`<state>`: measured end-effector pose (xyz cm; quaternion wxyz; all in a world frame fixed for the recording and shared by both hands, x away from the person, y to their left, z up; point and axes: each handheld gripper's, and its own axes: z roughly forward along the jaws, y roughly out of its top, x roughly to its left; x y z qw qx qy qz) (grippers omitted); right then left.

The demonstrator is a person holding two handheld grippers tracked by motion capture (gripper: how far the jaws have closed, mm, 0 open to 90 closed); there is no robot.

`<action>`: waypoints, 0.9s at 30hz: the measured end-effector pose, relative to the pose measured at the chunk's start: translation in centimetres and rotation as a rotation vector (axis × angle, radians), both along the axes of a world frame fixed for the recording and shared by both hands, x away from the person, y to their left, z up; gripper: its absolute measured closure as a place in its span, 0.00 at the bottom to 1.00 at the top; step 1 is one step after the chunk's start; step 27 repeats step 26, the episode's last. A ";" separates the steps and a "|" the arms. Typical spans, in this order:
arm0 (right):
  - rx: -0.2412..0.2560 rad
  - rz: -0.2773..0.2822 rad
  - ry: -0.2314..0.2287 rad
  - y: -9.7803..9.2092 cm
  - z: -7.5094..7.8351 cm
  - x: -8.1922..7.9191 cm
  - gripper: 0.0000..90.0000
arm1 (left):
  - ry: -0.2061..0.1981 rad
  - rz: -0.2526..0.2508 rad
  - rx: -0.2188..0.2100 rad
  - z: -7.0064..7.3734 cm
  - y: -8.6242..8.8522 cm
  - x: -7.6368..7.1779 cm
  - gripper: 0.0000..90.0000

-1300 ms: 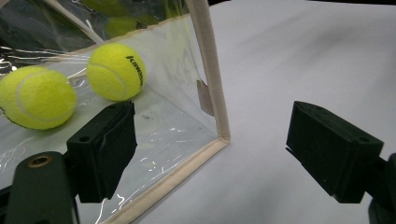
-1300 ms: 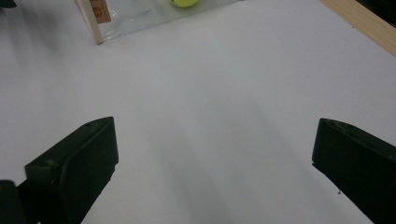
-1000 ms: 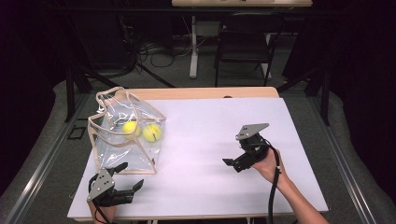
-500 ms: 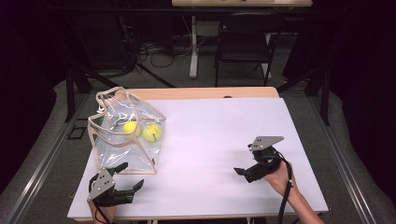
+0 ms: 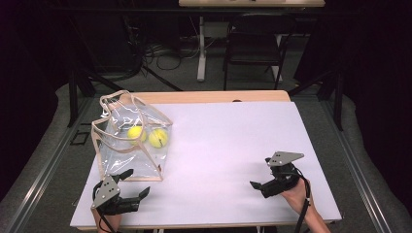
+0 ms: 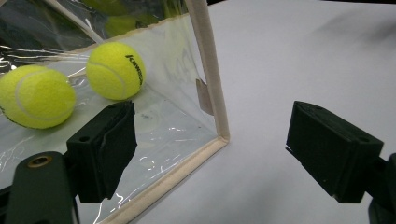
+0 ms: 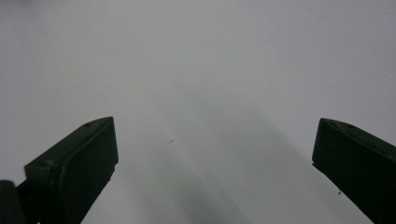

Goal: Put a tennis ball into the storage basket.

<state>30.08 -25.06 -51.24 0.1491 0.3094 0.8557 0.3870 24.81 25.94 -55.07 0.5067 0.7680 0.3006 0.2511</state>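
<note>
Bag: a clear plastic bag (image 5: 130, 145) with a beige fabric trim stands at the left part of the white surface (image 5: 228, 145), its mouth open upward and its handles loose on top.
Content: two yellow tennis balls (image 6: 74, 81) lie inside on the bottom, just beside each other, near the far side of the bag.
Left tongs: the left tongs (image 5: 130, 187) are spread wide and hold nothing; they rest low on the surface just in front of the near bottom corner (image 6: 223, 137) of the bag, one jaw before the clear wall, the other over bare surface.
Right tongs: the right tongs (image 5: 260, 187) are also spread and empty, at the right part of the surface, well apart from the bag.
Weight: I judge the bag light; the balls give most of the weight and can roll when it is tilted.
Stiffness: the walls look soft and wrinkled, so they will probably fold under pressure; the trim seems firmer.
Slipperiness: the glossy plastic is probably slippery for the jaws.
Where to hold: the trimmed edge, the corner seam or a handle seems the safest place, not the plain clear wall.
</note>
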 end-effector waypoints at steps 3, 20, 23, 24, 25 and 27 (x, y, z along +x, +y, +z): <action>-0.003 -0.012 0.000 -0.3 -0.4 -0.3 0.00 | -0.001 0.000 -0.001 0.0 0.0 0.0 0.18; 0.018 -0.057 -0.003 -1.4 -1.9 -1.3 0.00 | 0.009 0.001 0.003 -0.1 -0.2 0.1 0.18; 0.034 -0.062 -0.015 -1.4 -1.9 -1.5 0.00 | 0.008 0.001 0.004 -0.1 -0.2 0.1 0.18; 0.040 -0.065 -0.020 -1.5 -1.9 -1.6 0.00 | 0.006 0.004 0.005 -0.1 -0.2 0.1 0.18; 0.047 -0.068 -0.024 -1.5 -1.9 -1.7 0.00 | 0.004 0.006 0.002 0.0 -0.2 0.1 0.18; 0.065 -0.074 -0.033 -1.6 -1.9 -1.8 0.00 | 0.006 0.006 0.005 0.0 -0.1 0.0 0.18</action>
